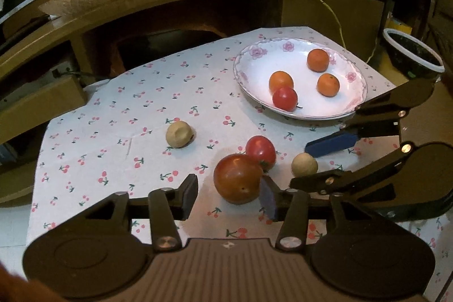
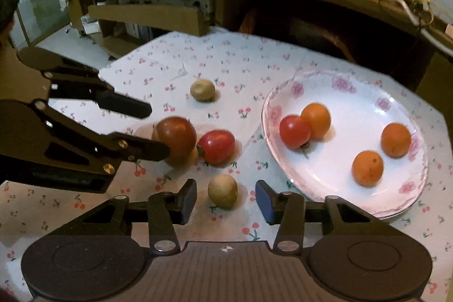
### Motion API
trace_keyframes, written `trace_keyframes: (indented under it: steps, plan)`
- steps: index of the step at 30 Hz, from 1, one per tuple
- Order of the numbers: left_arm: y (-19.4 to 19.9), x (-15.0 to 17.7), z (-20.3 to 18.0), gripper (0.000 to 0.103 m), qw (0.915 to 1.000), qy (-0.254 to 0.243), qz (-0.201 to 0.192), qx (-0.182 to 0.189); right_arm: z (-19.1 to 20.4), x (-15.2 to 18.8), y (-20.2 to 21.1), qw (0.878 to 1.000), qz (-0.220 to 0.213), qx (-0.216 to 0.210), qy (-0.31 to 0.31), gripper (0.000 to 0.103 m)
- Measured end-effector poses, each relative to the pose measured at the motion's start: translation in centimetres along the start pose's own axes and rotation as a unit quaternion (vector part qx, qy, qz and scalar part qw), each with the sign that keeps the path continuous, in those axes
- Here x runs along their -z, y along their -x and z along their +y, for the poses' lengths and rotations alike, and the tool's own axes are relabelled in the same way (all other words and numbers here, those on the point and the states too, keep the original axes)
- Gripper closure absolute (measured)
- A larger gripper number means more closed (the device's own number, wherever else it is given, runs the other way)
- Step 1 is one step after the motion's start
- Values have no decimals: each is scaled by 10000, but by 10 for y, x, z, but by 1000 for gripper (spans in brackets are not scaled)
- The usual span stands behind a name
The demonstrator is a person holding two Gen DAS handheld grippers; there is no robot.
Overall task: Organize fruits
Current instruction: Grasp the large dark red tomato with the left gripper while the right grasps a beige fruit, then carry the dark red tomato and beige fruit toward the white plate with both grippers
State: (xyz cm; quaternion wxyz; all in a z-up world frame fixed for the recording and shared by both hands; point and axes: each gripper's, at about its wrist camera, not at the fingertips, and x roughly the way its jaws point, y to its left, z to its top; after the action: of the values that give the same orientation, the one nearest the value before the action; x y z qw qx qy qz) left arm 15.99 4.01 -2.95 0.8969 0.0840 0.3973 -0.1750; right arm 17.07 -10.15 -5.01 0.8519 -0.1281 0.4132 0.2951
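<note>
On the counter (image 1: 93, 115), covered with a cherry-print cloth (image 2: 232, 58), everything can be placed from the flowered plate (image 1: 246, 70). Farthest left of the plate, a pale dented fruit (image 1: 179, 134) lies alone on the cloth, well apart from both tools. Next comes the left gripper (image 1: 229, 196), its jaws parted around a large dark red tomato (image 1: 237, 178): the right pad is touching or nearly touching the tomato's side, while the left pad stands clear of it, so the tomato sits between the jaws without being clamped. Just behind this tomato, touching it, lies a smaller bright red tomato (image 1: 261, 150), nearer the plate. To the right again, a small pale round fruit (image 2: 222, 190) rests on the cloth just beside the plate's near-left rim, between the open fingers of the right gripper (image 2: 226, 203); there are gaps on both sides, so it is released, not grasped. In the plate itself lie one red tomato (image 2: 294, 130) leaning against an orange fruit (image 2: 316, 119), and two more orange fruits (image 2: 395, 139) farther right, apart from each other.
</note>
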Motion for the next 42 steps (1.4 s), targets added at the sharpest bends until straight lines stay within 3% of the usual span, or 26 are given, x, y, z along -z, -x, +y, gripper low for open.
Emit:
trace_keyframes:
  steps: [2, 6, 15, 19, 42]
  plan:
    - [-3, 0, -2, 48, 10000, -22, -7, 40, 1, 1, -2, 10000, 9, 30, 36, 65]
    - [-10, -2, -4, 48, 10000, 14, 15, 93, 2, -1, -2, 9999, 27, 116, 27, 79]
    - [-27, 0, -5, 50, 9998, 119, 183, 43, -3, 3, 5, 9998, 110, 139, -45, 79]
    - [-29, -2, -5, 55, 9997, 167, 197, 48, -7, 3, 6, 9998, 133, 108, -129, 79]
    - [-23, -1, -20, 55, 9994, -34, 346, 58, -8, 3, 7, 9992, 242, 321, -88, 79]
